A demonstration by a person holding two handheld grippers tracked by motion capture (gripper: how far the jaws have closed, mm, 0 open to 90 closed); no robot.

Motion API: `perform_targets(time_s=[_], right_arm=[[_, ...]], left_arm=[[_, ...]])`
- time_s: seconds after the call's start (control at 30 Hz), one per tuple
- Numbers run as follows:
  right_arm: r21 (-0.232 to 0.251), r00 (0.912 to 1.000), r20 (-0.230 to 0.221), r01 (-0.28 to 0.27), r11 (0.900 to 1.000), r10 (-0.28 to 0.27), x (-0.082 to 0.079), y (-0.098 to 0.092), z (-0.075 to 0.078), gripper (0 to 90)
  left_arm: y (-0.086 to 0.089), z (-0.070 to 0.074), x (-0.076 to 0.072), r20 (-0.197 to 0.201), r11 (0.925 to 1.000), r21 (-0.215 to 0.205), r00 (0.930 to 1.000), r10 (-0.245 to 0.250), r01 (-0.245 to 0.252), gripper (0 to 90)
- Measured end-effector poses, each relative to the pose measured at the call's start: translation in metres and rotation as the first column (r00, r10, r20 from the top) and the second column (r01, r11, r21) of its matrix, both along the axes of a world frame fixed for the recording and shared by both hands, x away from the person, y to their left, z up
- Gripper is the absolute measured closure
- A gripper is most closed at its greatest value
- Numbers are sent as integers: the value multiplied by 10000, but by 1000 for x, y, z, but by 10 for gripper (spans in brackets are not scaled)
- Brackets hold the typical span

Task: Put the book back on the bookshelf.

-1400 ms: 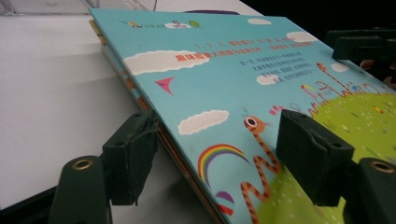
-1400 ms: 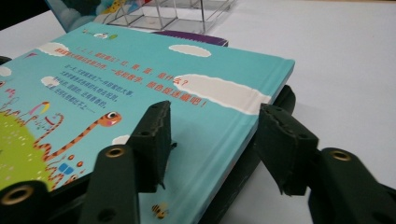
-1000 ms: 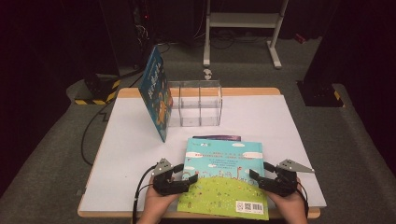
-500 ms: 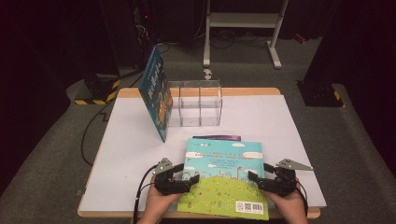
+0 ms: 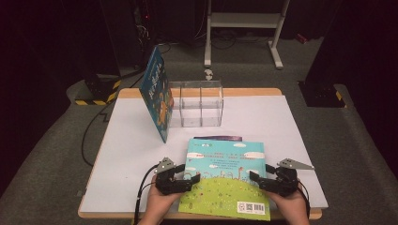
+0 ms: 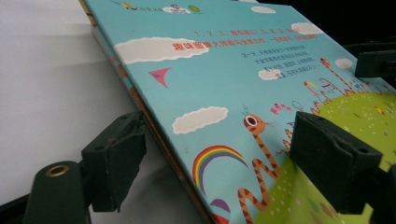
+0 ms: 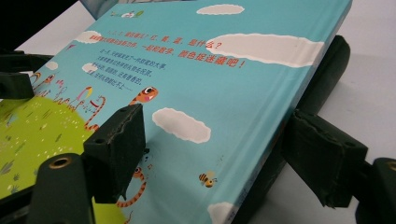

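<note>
White and smooth, the table (image 5: 281, 122) is taking up the middle of the high view. A glossy hardcover picture book (image 5: 225, 183), sky blue above and grass green below, is lying flat at the lower middle. It is covering a dark purple book (image 5: 218, 138) whose top edge is peeking out. A blue book (image 5: 157, 96) is leaning, tilted, against the left wall of a clear plastic box (image 5: 197, 101) split into three compartments, at the upper middle. The left gripper (image 5: 195, 178) is straddling the picture book's left edge and the right gripper (image 5: 253, 177) its right edge. Both pairs of jaws have just been closing slightly. Whether their ridged black pads are pressing, I cannot tell.
</note>
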State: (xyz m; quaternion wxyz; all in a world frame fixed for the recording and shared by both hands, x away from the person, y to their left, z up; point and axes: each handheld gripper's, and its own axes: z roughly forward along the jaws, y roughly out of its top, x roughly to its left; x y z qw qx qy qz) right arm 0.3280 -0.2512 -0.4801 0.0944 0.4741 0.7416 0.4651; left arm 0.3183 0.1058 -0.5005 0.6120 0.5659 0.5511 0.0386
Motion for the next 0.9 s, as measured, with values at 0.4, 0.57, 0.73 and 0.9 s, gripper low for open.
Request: perform_targets(time_s=[0.4, 0.57, 0.73, 0.9], right_arm=[[-22, 9998, 12, 214, 9998, -214, 32, -8, 1, 220], [-117, 9995, -118, 290, 9995, -291, 51, -10, 4, 220], [116, 9992, -133, 381, 9992, -380, 56, -13, 0, 218], [-71, 9994, 112, 319, 9995, -319, 44, -13, -1, 189]], left_arm=[[-12, 5, 30, 332, 9986, 536, 9994, 29, -47, 222], [-16, 3, 45, 365, 9992, 364, 9993, 121, -134, 223], [-15, 2, 49, 567, 9997, 21, 9981, 240, -241, 231], [-14, 2, 42, 289, 10000, 32, 9995, -89, 88, 188]])
